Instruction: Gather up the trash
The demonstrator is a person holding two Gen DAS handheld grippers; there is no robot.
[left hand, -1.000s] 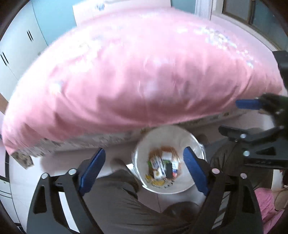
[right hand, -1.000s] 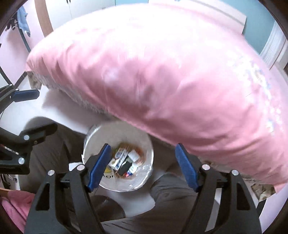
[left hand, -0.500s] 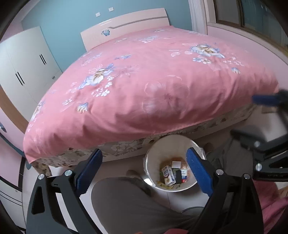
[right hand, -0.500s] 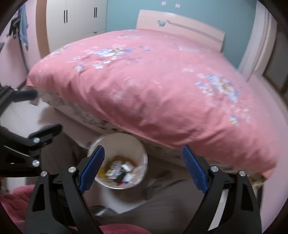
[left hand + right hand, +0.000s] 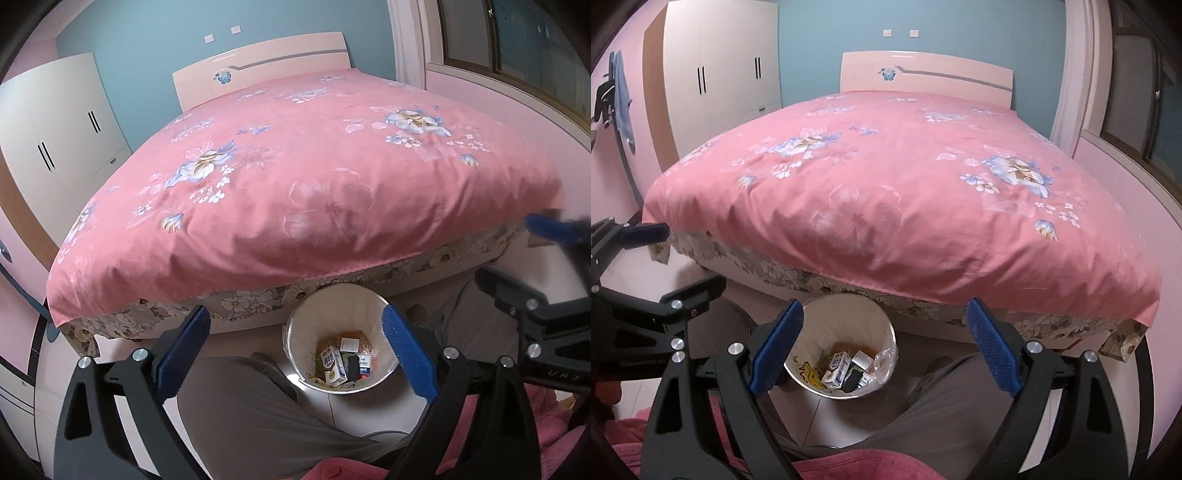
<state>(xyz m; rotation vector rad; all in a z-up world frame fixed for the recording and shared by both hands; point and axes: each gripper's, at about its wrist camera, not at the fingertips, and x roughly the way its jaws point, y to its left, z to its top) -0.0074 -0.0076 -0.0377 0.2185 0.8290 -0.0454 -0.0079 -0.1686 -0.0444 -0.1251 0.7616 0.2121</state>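
A white trash bin (image 5: 303, 343) stands on the floor at the foot of the bed, holding small cartons and wrappers (image 5: 334, 365). It also shows in the right wrist view (image 5: 827, 314) with the same trash (image 5: 842, 371). My left gripper (image 5: 295, 350) is open and empty, held above the bin and my knee. My right gripper (image 5: 884, 350) is open and empty, also above the bin. Each gripper shows at the edge of the other's view, the right one (image 5: 532, 295) and the left one (image 5: 639, 280).
A bed with a pink flowered quilt (image 5: 314, 177) fills the space ahead. White wardrobes (image 5: 55, 133) stand at the left. A window ledge (image 5: 517, 96) runs along the right wall. My grey trouser legs (image 5: 251, 413) are below the grippers.
Both grippers have pulled back and tilted up from the bin. The bed, headboard and walls now show sharply. The bin sits lower in both views.
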